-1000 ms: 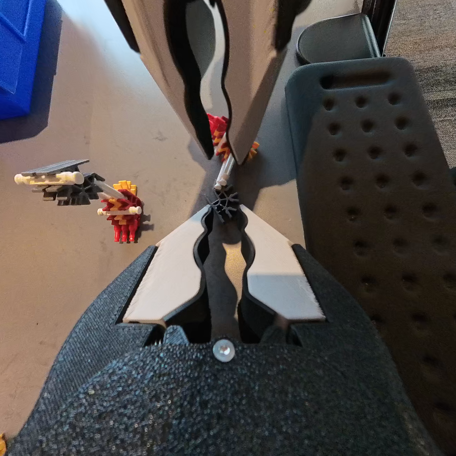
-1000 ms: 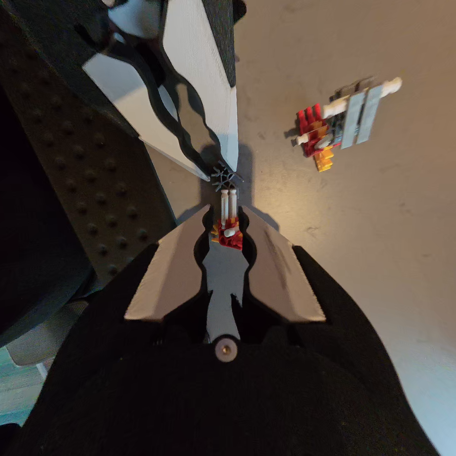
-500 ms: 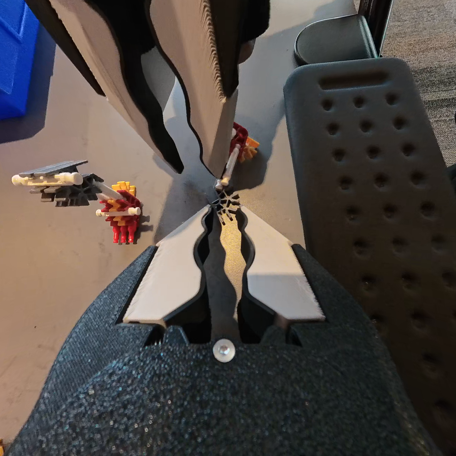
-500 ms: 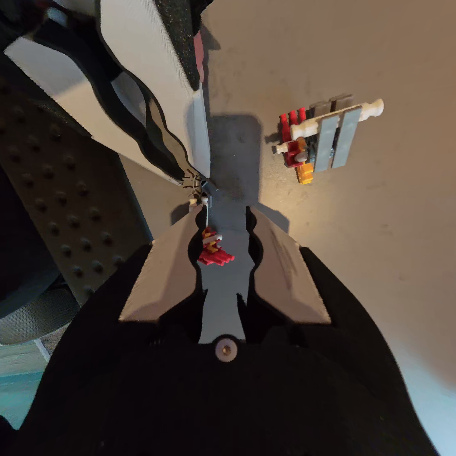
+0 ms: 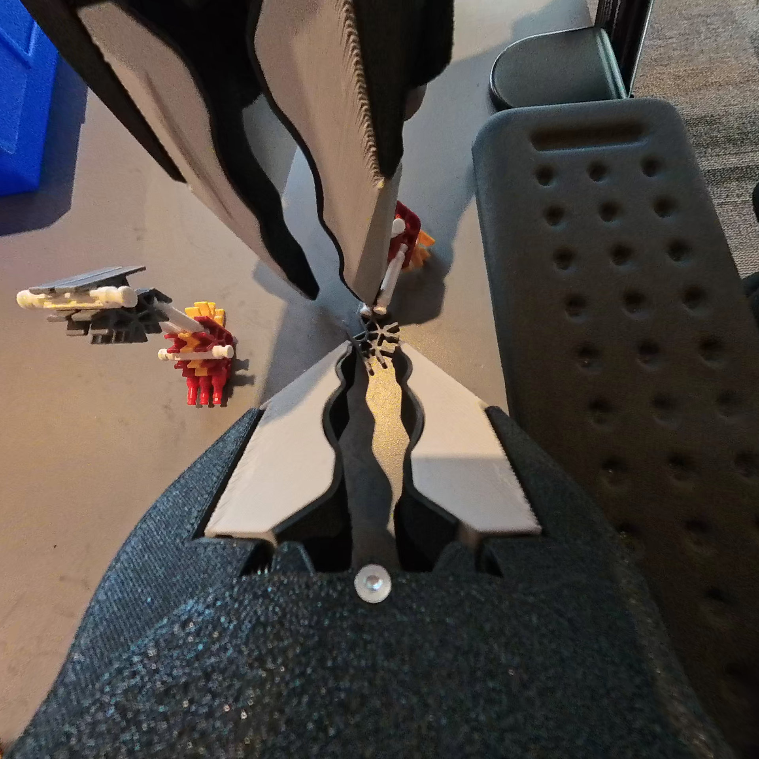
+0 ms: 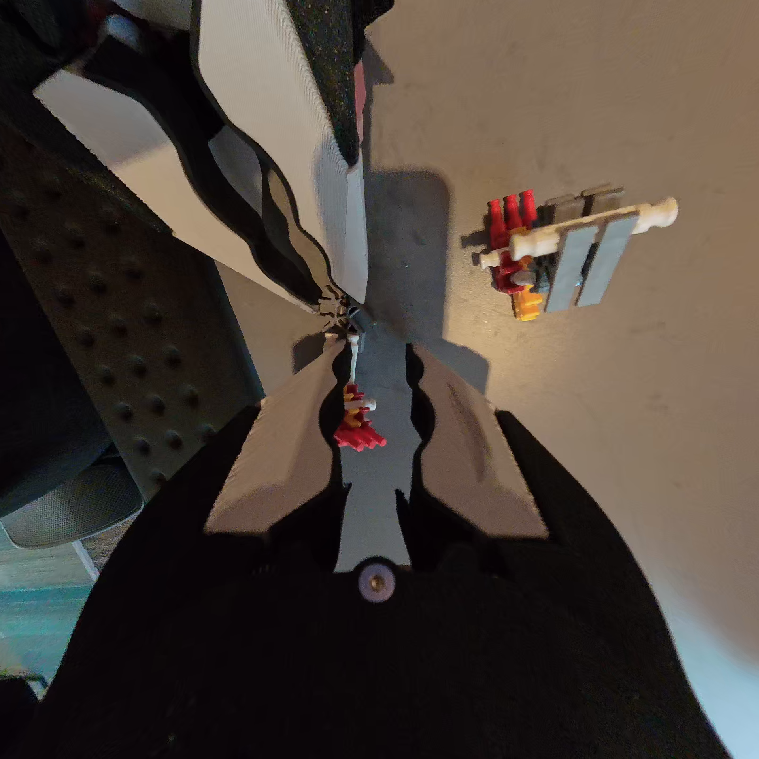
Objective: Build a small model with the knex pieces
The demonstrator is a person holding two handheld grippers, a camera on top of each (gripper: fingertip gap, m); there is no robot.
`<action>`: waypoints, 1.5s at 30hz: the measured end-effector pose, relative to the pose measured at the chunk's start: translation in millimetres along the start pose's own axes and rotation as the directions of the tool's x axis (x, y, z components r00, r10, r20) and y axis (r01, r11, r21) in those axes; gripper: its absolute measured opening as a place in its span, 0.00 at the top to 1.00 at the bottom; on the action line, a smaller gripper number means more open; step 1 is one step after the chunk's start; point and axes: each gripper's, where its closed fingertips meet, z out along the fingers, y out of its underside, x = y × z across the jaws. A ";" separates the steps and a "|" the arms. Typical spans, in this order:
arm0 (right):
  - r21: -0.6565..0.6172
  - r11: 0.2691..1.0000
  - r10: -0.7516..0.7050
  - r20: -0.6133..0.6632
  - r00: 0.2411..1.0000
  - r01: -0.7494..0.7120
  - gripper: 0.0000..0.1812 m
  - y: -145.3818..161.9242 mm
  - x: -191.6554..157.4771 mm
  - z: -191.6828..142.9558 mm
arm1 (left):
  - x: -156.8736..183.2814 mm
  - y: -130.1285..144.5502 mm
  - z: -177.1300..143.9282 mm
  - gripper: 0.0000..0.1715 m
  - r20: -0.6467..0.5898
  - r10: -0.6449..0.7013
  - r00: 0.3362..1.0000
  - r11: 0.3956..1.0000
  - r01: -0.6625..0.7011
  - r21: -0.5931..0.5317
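My left gripper is shut on a black snowflake-shaped connector, just above the tan table. Two white rods run from this connector to a small red and orange connector cluster. My right gripper is open. The red cluster sits between its fingers, close against the left finger. In the right wrist view the left gripper comes in from above, holding the black connector. In the left wrist view the right gripper points down from the top.
A second built piece of grey panels, white rods and red and orange connectors lies on the table to the left, and also shows in the right wrist view. A black perforated pad borders the table. A blue bin stands far left. The grippers are tip to tip, or close to it.
My right gripper has opened and let go of the red cluster, and has shifted sideways. The cluster now hangs off the rods at the black connector. My left gripper stays shut.
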 end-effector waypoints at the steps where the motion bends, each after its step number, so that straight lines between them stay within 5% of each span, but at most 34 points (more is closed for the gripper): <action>1: -0.011 1.000 0.007 -0.001 1.000 -0.007 0.85 0.2 0.3 0.2 | 0.0 0.0 0.0 0.89 0.000 0.000 1.000 1.000 0.000 0.000; 9: -0.024 1.000 0.006 0.060 0.998 -0.005 0.96 0.7 -11.8 2.6 | 0.0 0.0 0.1 0.89 -0.001 -0.002 1.000 1.000 0.002 -0.001; 29: 0.174 0.979 0.068 0.236 0.969 -0.110 0.96 -4.2 -9.7 -2.6 | 0.1 0.2 0.4 0.89 -0.011 -0.005 1.000 1.000 0.005 -0.001; 45: 0.131 0.986 0.080 0.194 0.978 -0.106 1.00 3.6 -6.0 -2.3 | 2.7 0.6 1.4 0.94 -0.019 0.003 1.000 1.000 -0.004 -0.007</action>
